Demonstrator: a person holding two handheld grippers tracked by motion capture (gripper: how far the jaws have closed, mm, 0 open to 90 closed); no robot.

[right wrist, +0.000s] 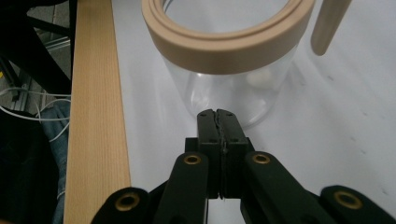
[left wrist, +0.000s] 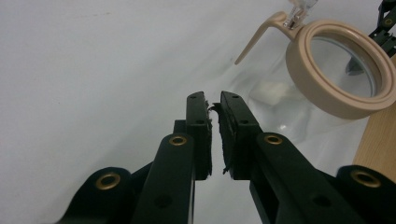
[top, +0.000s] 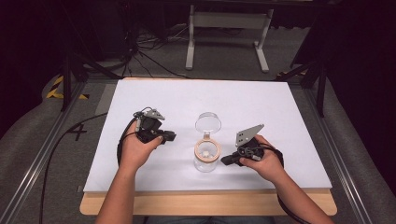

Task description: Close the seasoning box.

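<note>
While the clear round glass jar with the beige ring collar (top: 207,156) stands upright near the front middle of the white worktop (top: 261,102), with its hinged clear lid (top: 208,122) swung open behind it, both grippers flank it closely. The left gripper (top: 167,136) sits just beside the jar with its jaws nearly together, only a thin slit between the worn pads, gripping nothing. The right gripper (top: 227,160) has its jaws pressed fully together, empty, their tips very near the glass wall low down. A small pale object (right wrist: 259,77) lies inside the jar. The main risk, as I judge it, is a sideways knock: a push from the right tips could slide or tip the light jar toward the worktop's wooden front edge (right wrist: 95,116), and jaws this narrow cannot take the collar without parting first.
</note>
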